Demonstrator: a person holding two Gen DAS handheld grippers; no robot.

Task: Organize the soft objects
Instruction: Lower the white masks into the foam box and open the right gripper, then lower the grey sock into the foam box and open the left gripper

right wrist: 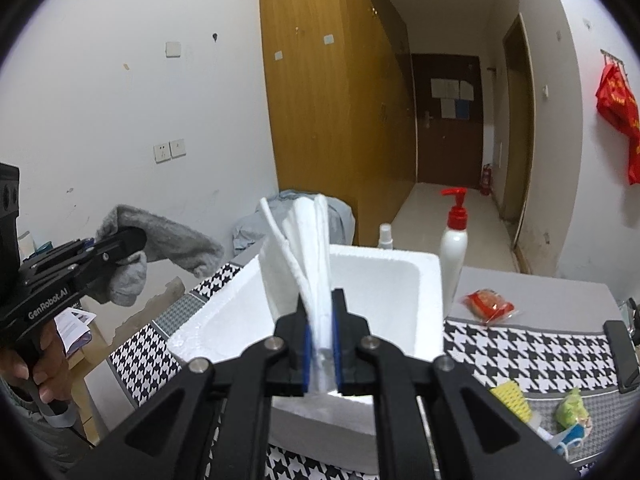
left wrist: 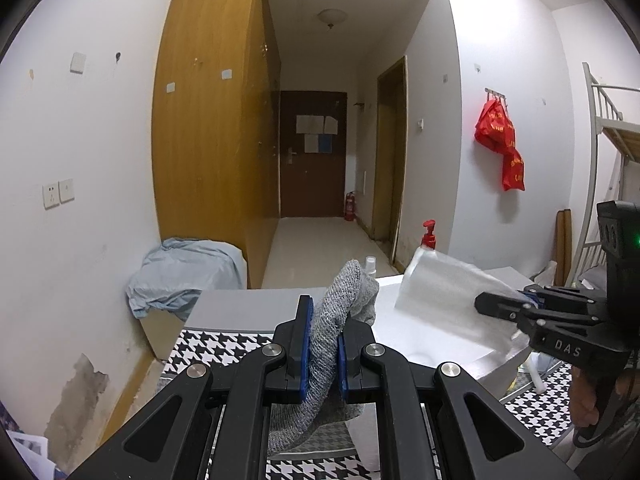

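My left gripper (left wrist: 323, 332) is shut on a grey knitted cloth (left wrist: 340, 304) and holds it in the air above the table's left end; the cloth also shows in the right wrist view (right wrist: 168, 240). My right gripper (right wrist: 320, 328) is shut on a folded white foam sheet (right wrist: 304, 248) and holds it over the white foam box (right wrist: 400, 276). The sheet also shows in the left wrist view (left wrist: 440, 300), with the right gripper (left wrist: 486, 304) to the right of the grey cloth.
A houndstooth cloth (right wrist: 520, 352) covers the table. A white pump bottle with a red top (right wrist: 454, 240) and a small spray bottle (right wrist: 386, 236) stand behind the box. A red packet (right wrist: 490, 306), a yellow sponge (right wrist: 510, 398) and a green packet (right wrist: 572, 412) lie at right.
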